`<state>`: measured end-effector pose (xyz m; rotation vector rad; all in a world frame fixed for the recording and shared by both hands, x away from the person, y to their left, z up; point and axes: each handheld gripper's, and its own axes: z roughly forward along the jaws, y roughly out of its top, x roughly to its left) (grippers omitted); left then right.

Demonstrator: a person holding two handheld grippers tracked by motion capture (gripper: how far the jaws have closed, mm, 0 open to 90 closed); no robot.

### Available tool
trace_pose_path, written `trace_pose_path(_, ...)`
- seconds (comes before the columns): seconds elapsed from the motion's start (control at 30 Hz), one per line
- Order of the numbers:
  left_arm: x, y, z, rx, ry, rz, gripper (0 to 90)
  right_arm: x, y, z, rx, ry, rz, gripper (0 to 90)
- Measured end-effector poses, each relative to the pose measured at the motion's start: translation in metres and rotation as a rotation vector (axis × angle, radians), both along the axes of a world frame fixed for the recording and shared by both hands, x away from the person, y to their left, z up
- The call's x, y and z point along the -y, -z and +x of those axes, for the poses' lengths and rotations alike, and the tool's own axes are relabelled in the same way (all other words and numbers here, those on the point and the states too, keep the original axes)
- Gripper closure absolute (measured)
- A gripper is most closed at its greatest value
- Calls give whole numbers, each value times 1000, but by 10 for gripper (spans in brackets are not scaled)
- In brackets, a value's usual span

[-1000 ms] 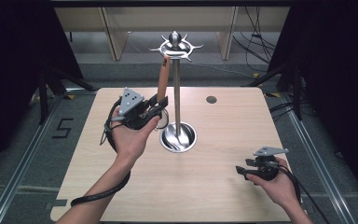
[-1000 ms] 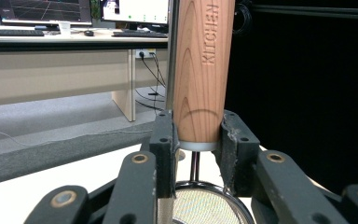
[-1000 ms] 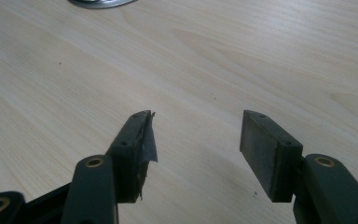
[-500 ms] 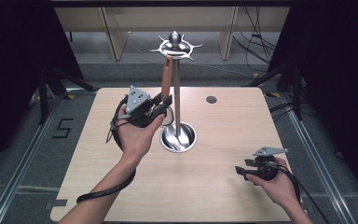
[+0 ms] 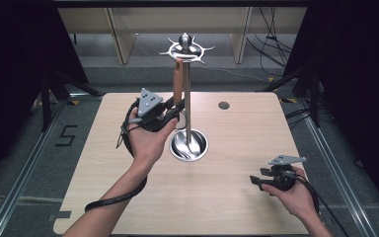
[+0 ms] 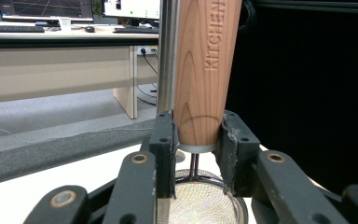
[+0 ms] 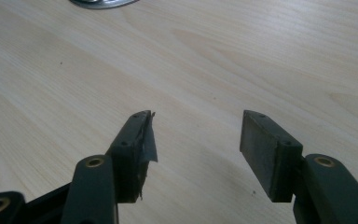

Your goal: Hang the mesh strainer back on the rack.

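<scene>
A metal stand rises from the table's middle: a round base (image 5: 189,146), a pole (image 5: 188,98) and a ring of hooks (image 5: 186,47) on top. A wooden-handled strainer hangs upright beside the pole, its handle (image 5: 177,81) reaching up to the hooks. My left gripper (image 5: 175,109) is shut on the handle's lower end. In the left gripper view the handle (image 6: 205,70), marked KITCHEN, sits between the jaws, with the mesh bowl (image 6: 200,200) below and the pole (image 6: 167,56) behind. My right gripper (image 5: 255,180) rests low at the front right, open and empty (image 7: 196,140).
A small dark round hole (image 5: 223,105) marks the table's far right part. The light wooden table (image 5: 103,187) ends close to my right hand. Black cables trail from both grippers. Dark curtains flank the table, and shelving stands behind it.
My left gripper has moved right and a little farther away, bringing the wooden handle from a lean to upright beside the pole. The right gripper has stayed put.
</scene>
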<state>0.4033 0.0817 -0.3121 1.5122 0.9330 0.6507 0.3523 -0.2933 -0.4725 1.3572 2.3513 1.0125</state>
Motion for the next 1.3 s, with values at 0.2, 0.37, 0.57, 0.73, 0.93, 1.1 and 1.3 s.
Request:
trace_pose_path(0.2, 3, -1, 3, 0, -3, -1, 688, -1, 2, 1, 24, 0, 6, 446)
trace_pose_path(0.37, 6, 0, 7, -7, -7, -2, 688, 0, 0, 0, 15, -12, -2, 446)
trace_pose_path(0.57, 7, 2, 9, -16, -4, -1, 687, 1, 0, 1, 21, -15, -4, 446)
trace_pose_path(0.73, 9, 4, 12, -26, -2, 5, 687, 1, -1, 1, 20, -13, -2, 446)
trace_pose_path(0.93, 10, 4, 13, -29, 0, 7, 687, 0, -1, 0, -1, -5, 13, 446)
trace_pose_path(1.1, 10, 4, 13, -29, 1, 8, 687, 0, -2, -1, -12, 2, 9, 446)
trace_pose_path(1.3, 10, 4, 14, -33, 1, 2, 685, 0, 0, 0, 26, -10, 0, 446)
